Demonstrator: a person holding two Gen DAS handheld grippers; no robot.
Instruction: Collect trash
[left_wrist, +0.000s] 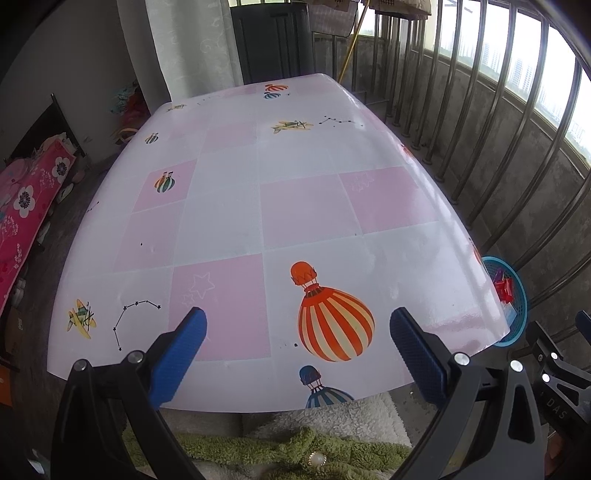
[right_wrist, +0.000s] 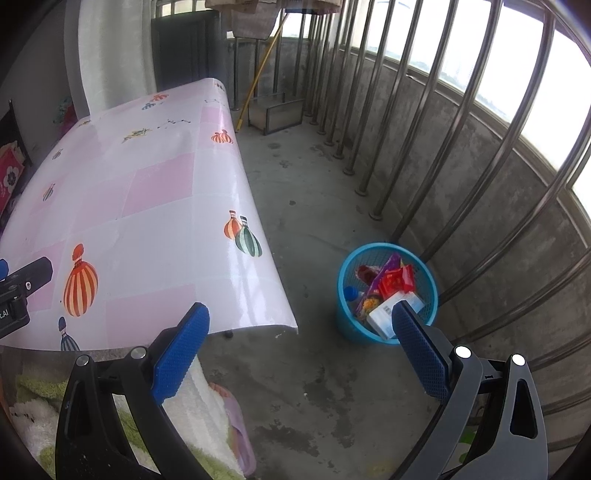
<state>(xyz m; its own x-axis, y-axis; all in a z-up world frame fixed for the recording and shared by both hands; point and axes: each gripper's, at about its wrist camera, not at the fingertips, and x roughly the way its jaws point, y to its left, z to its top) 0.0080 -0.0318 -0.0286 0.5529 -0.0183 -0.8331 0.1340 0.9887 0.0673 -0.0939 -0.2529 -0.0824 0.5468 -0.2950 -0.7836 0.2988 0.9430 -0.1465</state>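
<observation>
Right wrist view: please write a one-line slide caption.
Open right gripper above the floor; blue basket of trash beside the table.

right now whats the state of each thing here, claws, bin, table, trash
left claw: open, holding nothing, over the table
right claw: open, holding nothing, over the floor
blue bin: upright on the floor beside the table
trash: piled inside the bin
table: covered by its patterned cloth, no trash visible on it
</observation>
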